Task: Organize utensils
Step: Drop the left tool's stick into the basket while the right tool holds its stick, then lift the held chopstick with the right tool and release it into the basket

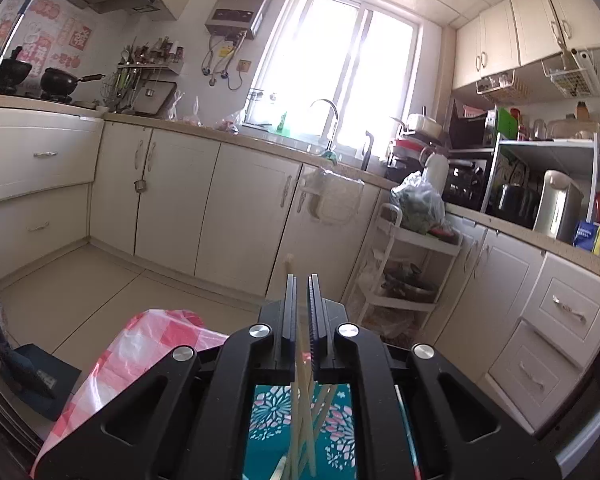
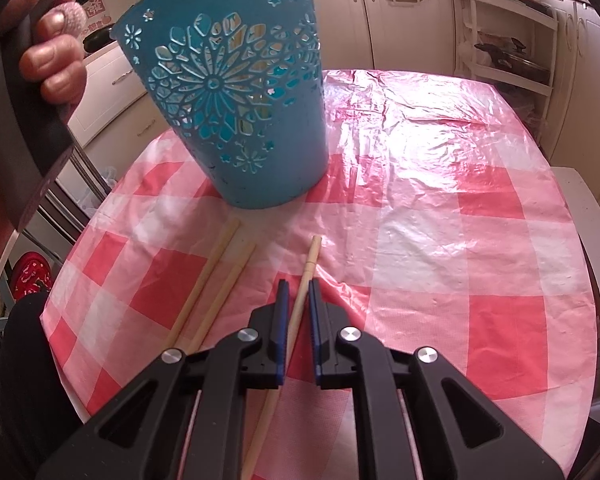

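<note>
In the right wrist view a teal cutout holder [image 2: 244,92] stands on the red-checked tablecloth [image 2: 440,220]. My right gripper [image 2: 298,284] has its jaws nearly closed around one pale chopstick [image 2: 306,276] lying on the cloth. Two more chopsticks [image 2: 216,280] lie to its left. In the left wrist view my left gripper [image 1: 302,280] is up in the air, shut on a chopstick [image 1: 300,364] whose top end [image 1: 289,262] pokes out above the fingers. Below it is the teal holder [image 1: 332,420] with several chopsticks [image 1: 306,428] inside.
The hand holding the left gripper [image 2: 56,60] shows at upper left in the right wrist view. White kitchen cabinets [image 1: 244,208], a white shelf trolley [image 1: 404,264] and a blue dustpan [image 1: 36,376] on the floor surround the table.
</note>
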Tool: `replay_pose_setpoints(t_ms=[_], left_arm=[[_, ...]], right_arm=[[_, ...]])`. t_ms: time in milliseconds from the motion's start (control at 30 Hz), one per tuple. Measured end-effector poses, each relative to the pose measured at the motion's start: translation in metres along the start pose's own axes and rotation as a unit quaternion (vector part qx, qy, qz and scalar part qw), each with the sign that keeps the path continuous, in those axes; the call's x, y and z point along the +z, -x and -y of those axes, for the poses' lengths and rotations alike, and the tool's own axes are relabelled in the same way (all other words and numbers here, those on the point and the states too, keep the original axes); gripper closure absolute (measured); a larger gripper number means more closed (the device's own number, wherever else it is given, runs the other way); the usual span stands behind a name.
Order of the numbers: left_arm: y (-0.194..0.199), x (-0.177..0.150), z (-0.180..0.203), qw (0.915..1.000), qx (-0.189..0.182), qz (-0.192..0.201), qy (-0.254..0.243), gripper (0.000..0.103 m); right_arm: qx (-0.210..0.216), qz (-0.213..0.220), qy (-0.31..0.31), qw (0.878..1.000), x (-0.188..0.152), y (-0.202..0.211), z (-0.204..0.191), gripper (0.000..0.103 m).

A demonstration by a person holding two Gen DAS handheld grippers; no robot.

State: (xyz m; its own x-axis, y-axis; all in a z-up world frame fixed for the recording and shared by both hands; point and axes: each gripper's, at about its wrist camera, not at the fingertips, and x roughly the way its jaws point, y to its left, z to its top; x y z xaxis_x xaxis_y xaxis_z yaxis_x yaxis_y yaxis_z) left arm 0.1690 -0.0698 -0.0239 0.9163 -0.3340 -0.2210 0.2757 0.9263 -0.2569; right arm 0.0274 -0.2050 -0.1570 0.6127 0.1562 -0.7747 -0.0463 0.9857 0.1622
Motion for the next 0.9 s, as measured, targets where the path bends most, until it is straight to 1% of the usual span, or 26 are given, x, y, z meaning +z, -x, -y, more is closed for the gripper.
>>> replay_pose_setpoints(t_ms=[67, 133, 167, 200, 233, 267, 300, 333, 400, 433, 467, 533, 567, 667, 767, 833, 900], left_arm=[[0.002, -0.008, 0.001, 0.9997, 0.002, -0.018, -0.015, 0.097], [0.007, -0.014, -0.001, 0.999, 0.008, -0.035, -0.026, 0.091], [0.012, -0.017, -0.003, 0.9988, 0.014, -0.038, -0.028, 0.08], [0.02, -0.018, -0.007, 0.9987, 0.021, -0.037, -0.028, 0.064], [0.029, -0.018, -0.012, 0.9986, 0.03, -0.034, -0.027, 0.057], [0.04, -0.016, -0.017, 0.9984, 0.042, -0.028, -0.025, 0.046], [0.052, -0.015, -0.022, 0.9982, 0.05, -0.022, -0.024, 0.039], [0.063, -0.016, -0.027, 0.998, 0.056, -0.018, -0.023, 0.037], [0.083, -0.016, -0.034, 0.9976, 0.063, -0.016, -0.022, 0.027], [0.092, -0.019, -0.039, 0.9973, 0.069, -0.016, -0.021, 0.025], [0.1, -0.023, -0.043, 0.9969, 0.074, -0.019, -0.018, 0.022], [0.109, -0.031, -0.05, 0.9962, 0.078, -0.038, -0.01, 0.02], [0.112, -0.036, -0.053, 0.9957, 0.078, -0.05, -0.006, 0.02], [0.119, -0.051, -0.06, 0.9941, 0.078, -0.076, 0.001, 0.019], [0.125, -0.062, -0.063, 0.9928, 0.075, -0.093, -0.005, 0.019], [0.129, -0.064, -0.064, 0.9924, 0.073, -0.098, -0.011, 0.019], [0.133, -0.066, -0.065, 0.9921, 0.074, -0.1, -0.016, 0.018]], right_arm=[[-0.001, 0.0, 0.0, 1.0, 0.0, 0.0, 0.0, 0.093], [0.0, 0.0, 0.002, 1.0, 0.0, 0.0, 0.0, 0.092], [0.004, 0.0, 0.002, 1.0, 0.0, 0.001, 0.0, 0.089], [0.008, 0.0, 0.003, 1.0, 0.0, 0.001, -0.001, 0.085], [0.013, 0.0, 0.003, 1.0, 0.0, 0.001, -0.002, 0.083], [0.015, 0.0, 0.004, 1.0, 0.0, 0.001, -0.003, 0.079], [0.013, 0.0, 0.007, 1.0, -0.001, 0.001, -0.004, 0.078], [0.01, 0.0, 0.01, 1.0, -0.001, 0.001, -0.006, 0.078], [0.002, 0.0, 0.02, 1.0, -0.002, 0.001, -0.009, 0.078], [-0.004, 0.0, 0.026, 1.0, -0.003, 0.0, -0.012, 0.078], [-0.013, 0.001, 0.033, 0.999, -0.003, 0.0, -0.014, 0.081], [-0.028, 0.003, 0.038, 0.999, -0.003, -0.001, -0.015, 0.088], [-0.029, 0.003, 0.035, 0.999, -0.003, -0.001, -0.013, 0.093], [-0.018, 0.001, 0.015, 1.0, -0.003, 0.001, -0.005, 0.097], [-0.008, -0.004, 0.001, 1.0, -0.005, 0.005, -0.002, 0.097], [0.021, -0.004, -0.019, 1.0, -0.007, 0.012, 0.002, 0.097], [0.041, 0.011, -0.028, 0.999, -0.006, 0.024, 0.003, 0.097]])
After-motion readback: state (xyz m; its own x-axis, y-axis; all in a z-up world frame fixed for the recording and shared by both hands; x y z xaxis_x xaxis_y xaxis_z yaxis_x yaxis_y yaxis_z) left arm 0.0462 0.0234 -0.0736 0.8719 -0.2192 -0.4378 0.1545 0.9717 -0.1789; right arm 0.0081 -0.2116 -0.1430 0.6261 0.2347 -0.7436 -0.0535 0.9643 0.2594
